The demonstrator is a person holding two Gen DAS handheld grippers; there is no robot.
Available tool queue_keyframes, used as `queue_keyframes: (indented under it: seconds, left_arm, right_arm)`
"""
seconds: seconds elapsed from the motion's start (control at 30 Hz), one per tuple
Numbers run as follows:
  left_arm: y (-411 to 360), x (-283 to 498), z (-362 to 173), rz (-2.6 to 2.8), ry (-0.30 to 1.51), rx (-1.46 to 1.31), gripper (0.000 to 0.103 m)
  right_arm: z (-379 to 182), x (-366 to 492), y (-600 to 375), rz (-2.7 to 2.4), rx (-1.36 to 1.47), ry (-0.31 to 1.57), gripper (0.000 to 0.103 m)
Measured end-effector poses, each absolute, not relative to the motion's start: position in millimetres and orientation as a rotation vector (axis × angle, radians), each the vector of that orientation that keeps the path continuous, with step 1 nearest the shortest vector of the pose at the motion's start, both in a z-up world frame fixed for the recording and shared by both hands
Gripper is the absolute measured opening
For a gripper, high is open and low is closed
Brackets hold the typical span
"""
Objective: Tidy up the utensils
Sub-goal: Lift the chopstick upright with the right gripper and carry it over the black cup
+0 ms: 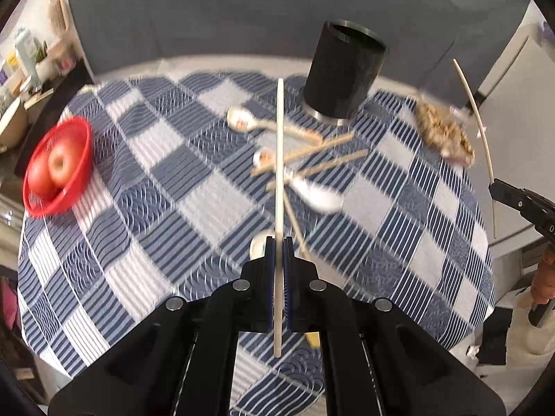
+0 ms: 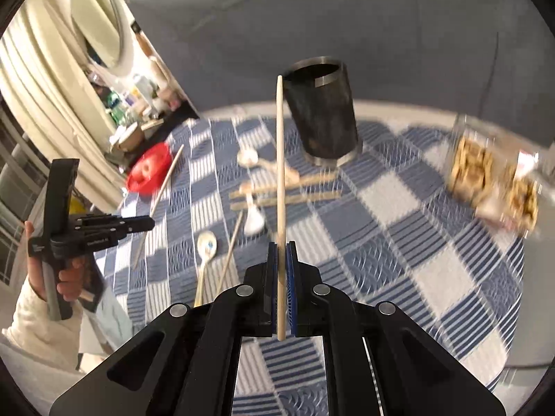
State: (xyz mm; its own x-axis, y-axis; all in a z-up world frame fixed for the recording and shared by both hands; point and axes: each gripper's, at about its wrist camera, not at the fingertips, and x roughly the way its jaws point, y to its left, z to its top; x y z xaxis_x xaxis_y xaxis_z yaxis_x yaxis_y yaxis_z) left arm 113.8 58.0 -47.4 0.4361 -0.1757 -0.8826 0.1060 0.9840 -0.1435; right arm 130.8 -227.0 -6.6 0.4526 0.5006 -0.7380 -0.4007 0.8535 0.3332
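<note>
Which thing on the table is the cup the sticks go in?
Look at the blue checked tablecloth. At its far edge, beyond the scattered chopsticks and spoons, stands the holder. It is the only tall black cylinder, open on top.

The left gripper [image 1: 278, 242] is clamped on a pale chopstick [image 1: 279, 159] that points away toward the black holder [image 1: 343, 74] at the far side of the checked tablecloth [image 1: 145, 228]. Loose chopsticks [image 1: 312, 159] and white spoons [image 1: 239, 118] lie scattered near the holder's base. A red basket [image 1: 74, 135] with apples [image 1: 60, 164] sits far left. At the right edge, the right gripper [image 1: 494, 187] holds another chopstick [image 1: 478, 131]. A snack bag [image 1: 444, 131] lies far right.
</note>
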Motion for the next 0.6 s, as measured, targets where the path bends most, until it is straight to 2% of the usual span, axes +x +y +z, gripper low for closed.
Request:
queue_keyframes:
  seconds: [0.33,0.6]
  left_arm:
    - [47,177,-6,-0.240,0.991,-0.142,0.005]
    - [29,236,15,-0.246,0.920,-0.109,0.005]
  right_arm:
    - [44,201,-237,0.604,0.125,0.801,0.005]
    - [63,252,-228,0.683,0.112,0.664,0.005]
